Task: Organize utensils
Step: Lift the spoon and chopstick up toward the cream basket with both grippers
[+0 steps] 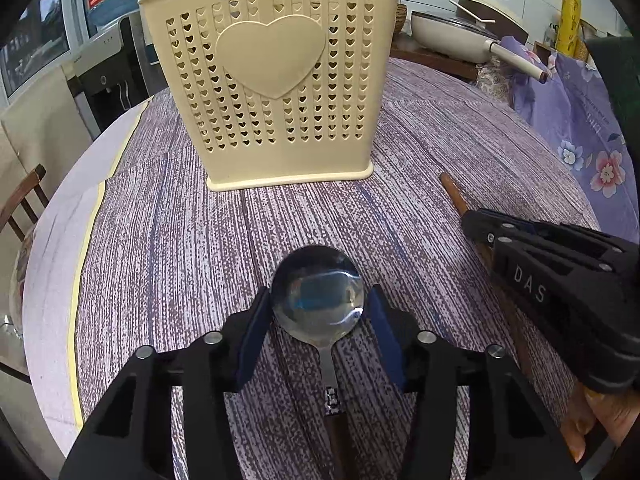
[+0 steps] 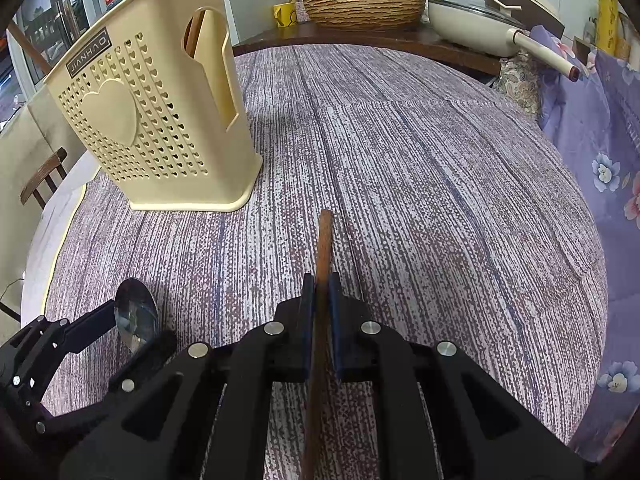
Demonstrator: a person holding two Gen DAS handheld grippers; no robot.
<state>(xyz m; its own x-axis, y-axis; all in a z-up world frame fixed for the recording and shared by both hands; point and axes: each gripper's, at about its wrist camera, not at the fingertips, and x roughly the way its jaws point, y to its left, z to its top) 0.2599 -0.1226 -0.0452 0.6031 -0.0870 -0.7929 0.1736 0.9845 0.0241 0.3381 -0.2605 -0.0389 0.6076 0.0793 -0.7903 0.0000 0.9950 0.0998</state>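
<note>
The left gripper (image 1: 318, 312) straddles the spoon (image 1: 318, 294), which lies flat on the tablecloth (image 1: 160, 240), bowl toward the utensil holder (image 1: 272, 80), handle running back under the gripper body. Jaws are part-closed approx. at bowl width: the pads sit at or just beside the bowl rim. Whether they actually press it cannot be told.

The right gripper (image 2: 320, 304) has its jaws pressed together, pinching a wooden stick (image 2: 324, 248), prob. a chopstick; its tip projects fwd toward the holder, the rest runs back between the pads.

Risks:
- Spoon bowl is round, polished metal. A pinch across the curved rim may squirt it fwd or let it pivot, handle drooping. Cause: small contact area, low friction.
- Stick is gripped at a single point along its length, so it may swing in the pads on lifting and miss the slot.
- The two grippers work near each other; a crossing path risks a knock.
- Holder is light plastic and standing free. A push from either tool on the rim may tip it.

Containers: the holder stands upright on the cloth beyond both tools. Its side pocket (image 2: 208, 56) holds brown sticks w/ tops showing above the rim. Main compartment contents not visible.
</note>
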